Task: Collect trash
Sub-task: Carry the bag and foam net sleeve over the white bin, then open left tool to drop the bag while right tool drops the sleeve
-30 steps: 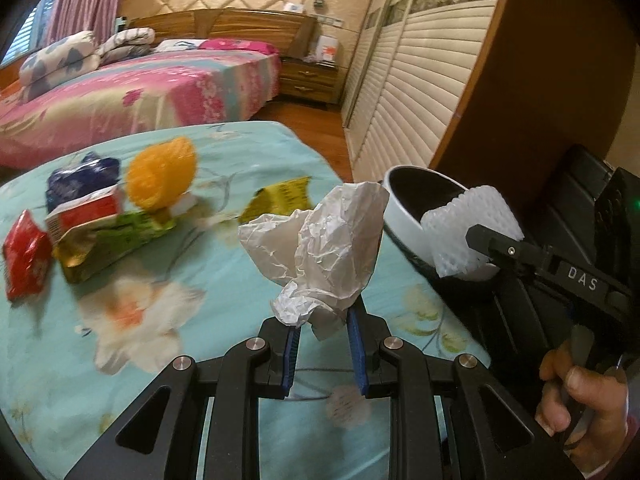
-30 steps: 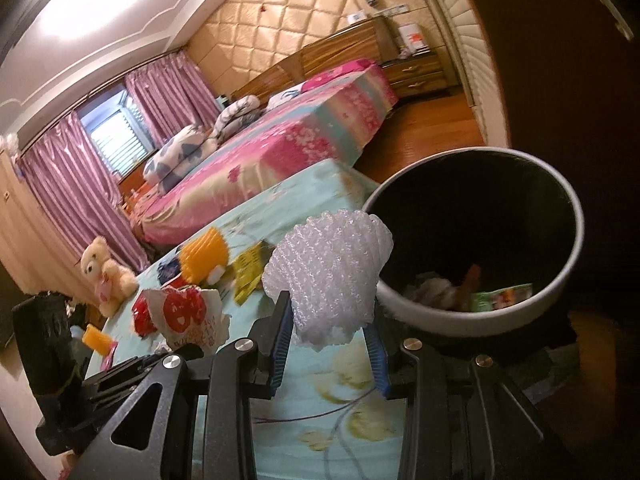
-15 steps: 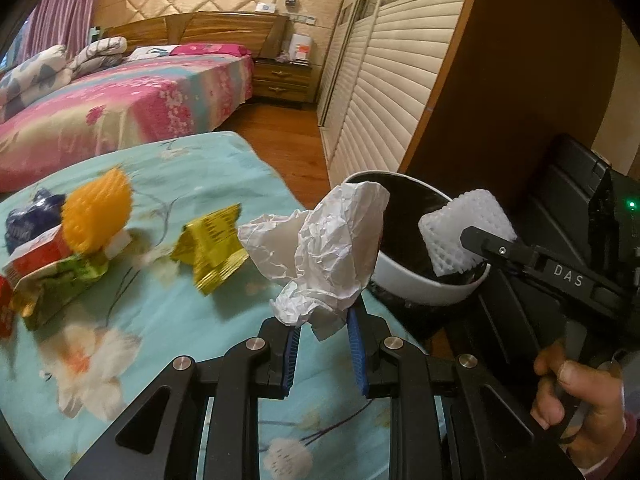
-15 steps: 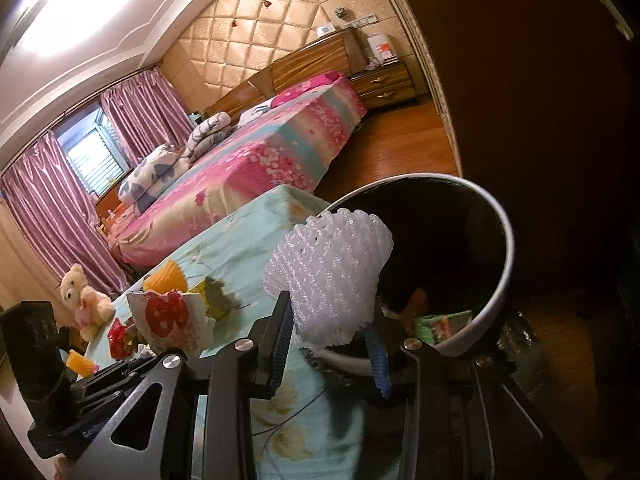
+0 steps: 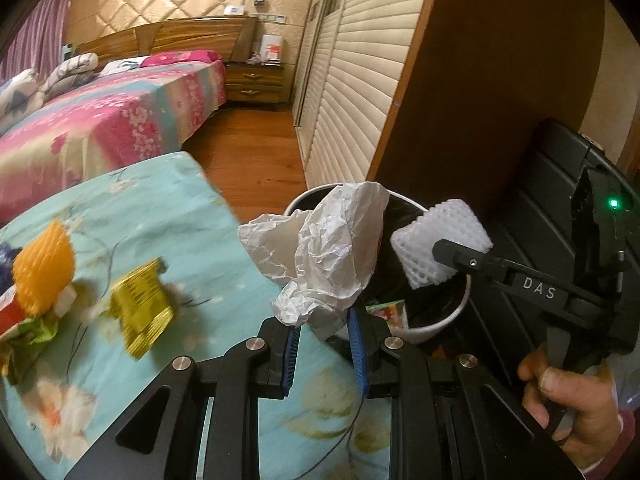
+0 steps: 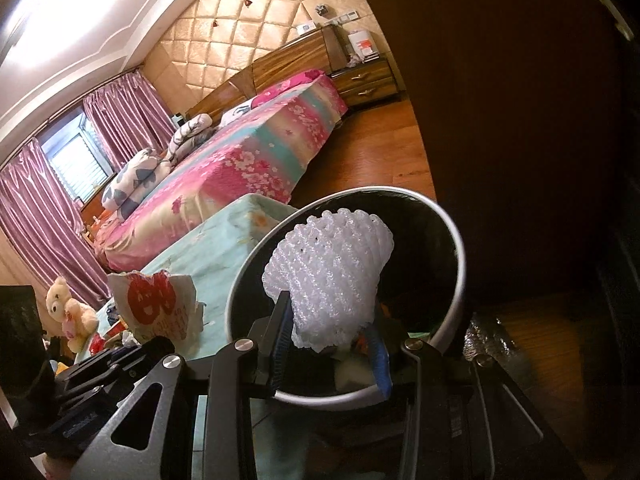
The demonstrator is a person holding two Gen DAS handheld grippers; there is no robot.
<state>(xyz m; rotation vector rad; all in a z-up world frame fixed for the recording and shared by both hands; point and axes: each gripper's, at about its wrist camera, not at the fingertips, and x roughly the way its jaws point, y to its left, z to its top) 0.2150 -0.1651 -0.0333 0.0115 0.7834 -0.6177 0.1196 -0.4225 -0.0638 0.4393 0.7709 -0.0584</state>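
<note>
Now my right claw (image 6: 330, 346), clamped on the white foam net sleeve (image 6: 332, 280), hangs over the white-rimmed round bin (image 6: 460, 280); my left claw (image 5: 324, 344) pinches crumpled white paper (image 5: 324, 248) at its rim. Next, I'd release both.

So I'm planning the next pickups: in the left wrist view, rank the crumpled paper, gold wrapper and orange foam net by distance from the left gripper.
1. Crumpled paper, held in the left gripper.
2. Gold wrapper, on the cloth, leftward.
3. Orange foam net, far left.

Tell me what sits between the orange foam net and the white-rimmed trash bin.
In the left wrist view, a crinkled gold wrapper lies on the floral cloth between the orange foam net and white-rimmed trash bin.
</note>
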